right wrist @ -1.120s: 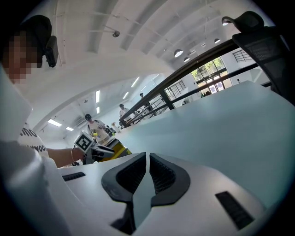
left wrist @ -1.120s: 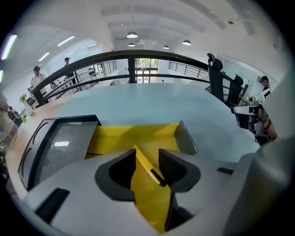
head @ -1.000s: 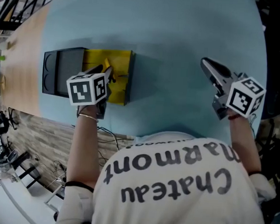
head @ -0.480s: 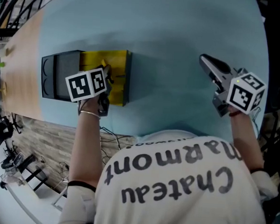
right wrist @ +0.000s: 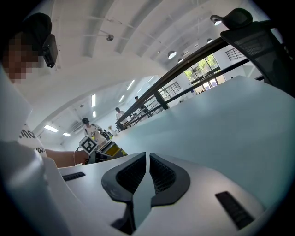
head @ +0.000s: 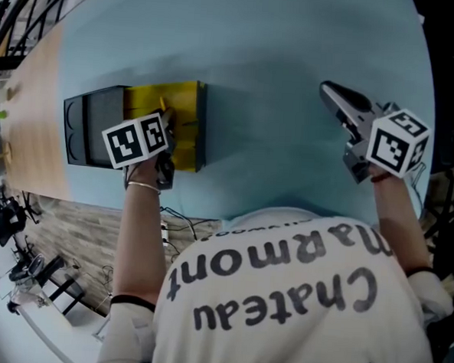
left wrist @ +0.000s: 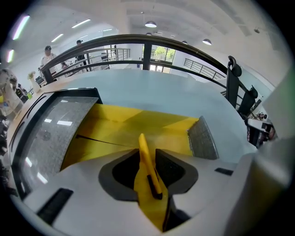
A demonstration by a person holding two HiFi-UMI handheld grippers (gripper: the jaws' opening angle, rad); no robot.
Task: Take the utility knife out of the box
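A pale blue table holds an open black box with a yellow lining. The left gripper reaches down into the box. Its jaws have just been closing and clamp the yellow utility knife, still inside. The right gripper hovers well apart, jaws together, empty.

My left gripper points steeply down, with my left forearm stretched out straight behind it. Its jaws have just closed in, then eased a touch, and they clamp the utility knife between the pads. My right gripper tilts slightly down, jaws together, nothing between them
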